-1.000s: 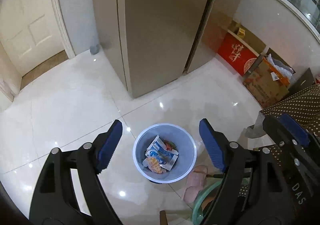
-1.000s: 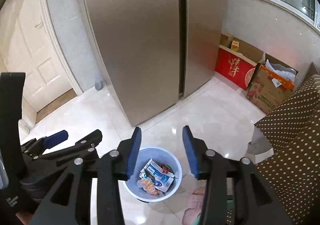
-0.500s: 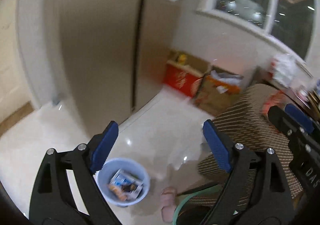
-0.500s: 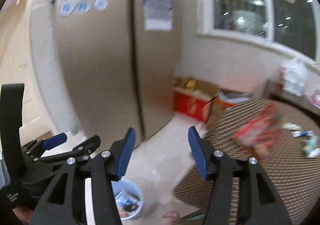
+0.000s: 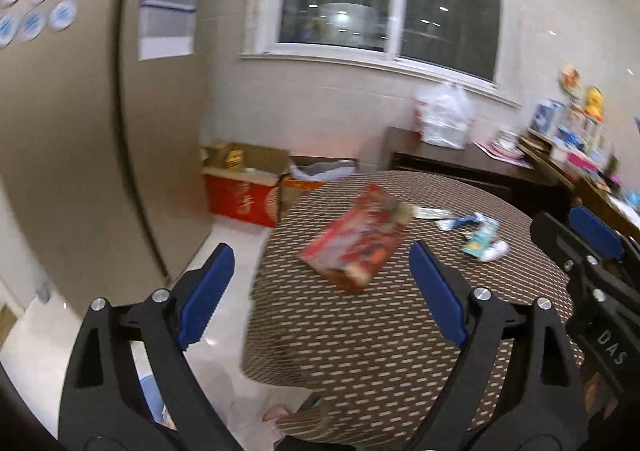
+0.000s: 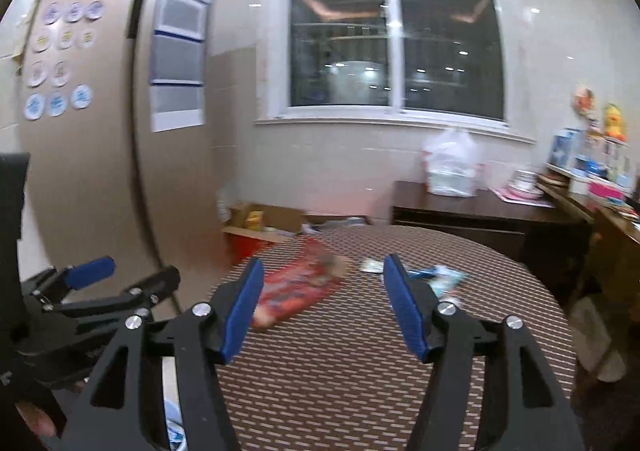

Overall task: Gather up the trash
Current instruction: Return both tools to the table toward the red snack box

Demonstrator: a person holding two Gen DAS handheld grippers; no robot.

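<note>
A red snack bag [image 5: 354,241] [image 6: 298,287] lies on the round table [image 5: 360,339] [image 6: 340,371] with its brown patterned cloth. Small blue-and-white wrappers [image 5: 482,235] [image 6: 440,277] and a flat pale packet [image 5: 430,213] [image 6: 370,265] lie to the bag's right. My left gripper [image 5: 320,251] is open wide and empty, held above the table's near-left edge and facing the bag. My right gripper [image 6: 323,259] is opening, with nothing between its jaws, short of the bag and the wrappers. A sliver of the blue trash bin [image 5: 154,395] shows low on the floor behind the left finger.
A tall beige fridge [image 5: 60,131] stands on the left. Cardboard boxes and a red box [image 5: 240,203] sit on the floor under the window. A dark sideboard [image 5: 460,167] carries a white plastic bag [image 5: 442,119]. Cluttered shelves [image 6: 592,179] fill the right. A pink slipper [image 5: 276,413] lies by the table.
Both views have swung up and to the right, from the bin on the floor to the table with the trash on it. The right gripper's jaws have spread wider.
</note>
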